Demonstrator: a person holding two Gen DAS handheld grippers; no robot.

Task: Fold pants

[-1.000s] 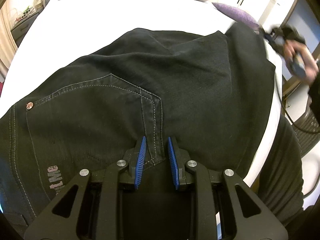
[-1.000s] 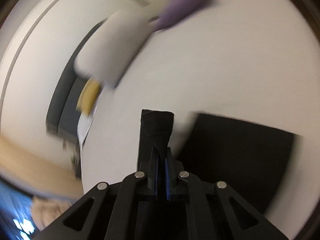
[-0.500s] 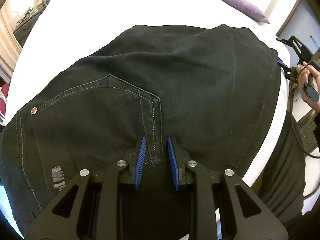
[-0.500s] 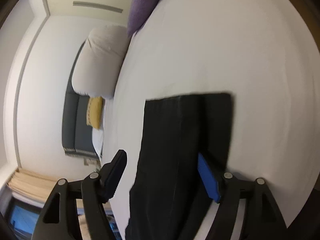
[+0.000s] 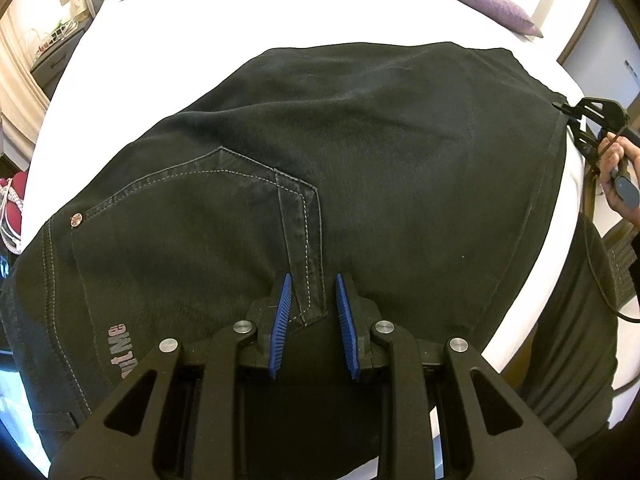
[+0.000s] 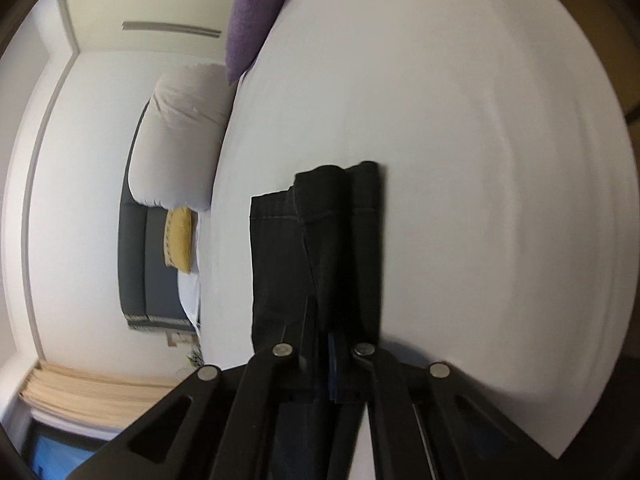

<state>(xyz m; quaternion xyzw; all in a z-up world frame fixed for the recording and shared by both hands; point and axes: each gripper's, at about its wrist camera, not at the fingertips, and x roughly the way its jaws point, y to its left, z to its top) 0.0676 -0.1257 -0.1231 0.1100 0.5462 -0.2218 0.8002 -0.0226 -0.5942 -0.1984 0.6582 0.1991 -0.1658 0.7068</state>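
Black pants (image 5: 360, 152) lie spread on the white bed (image 5: 200, 20), back pocket up. My left gripper (image 5: 311, 292) hovers low over the waistband edge near the pocket corner, with its blue pads (image 5: 282, 312) apart on either side of a seam, gripping nothing. My right gripper (image 6: 326, 332) is shut on the folded hem end of the pants (image 6: 320, 240). It also shows at the far right of the left wrist view (image 5: 576, 114), at the pants' far corner by the bed edge.
A purple cushion (image 5: 488, 4) and a grey pillow (image 6: 180, 140) lie at the head of the bed. A yellow cushion (image 6: 180, 240) rests on a dark headboard. The person's torso (image 5: 572, 340) stands at the bed's right edge. Red shoes (image 5: 14, 208) lie left.
My right gripper opened, then closed again on the hem end of the pants. The folded leg settled flat on the bed. My left gripper stayed in place.
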